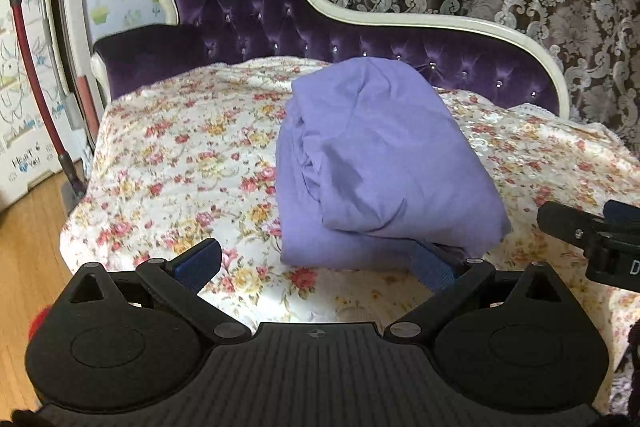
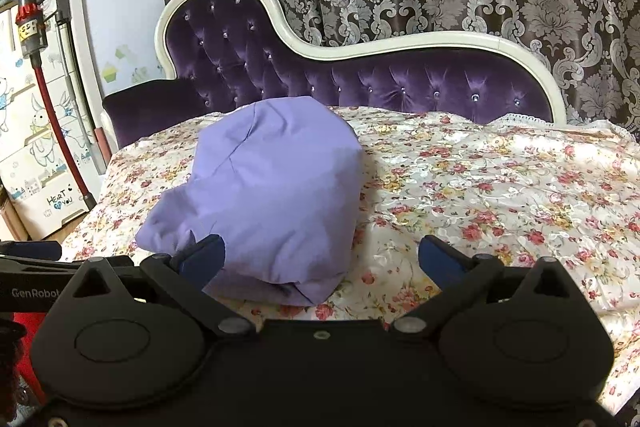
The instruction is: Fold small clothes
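Left gripper [image 1: 316, 263]: jaws spread wide, nothing held, its right finger at the near edge of the purple garment [image 1: 384, 163]. Garment lies folded into a bundle on the floral cover [image 1: 180, 155], long axis running from near edge toward the sofa back [image 1: 248, 15].

Right gripper [image 2: 322, 259]: also wide open, empty; left finger overlaps the garment's [image 2: 264, 187] near corner. Risk, as I judge it: pinching only the top layer would drag the fold open.
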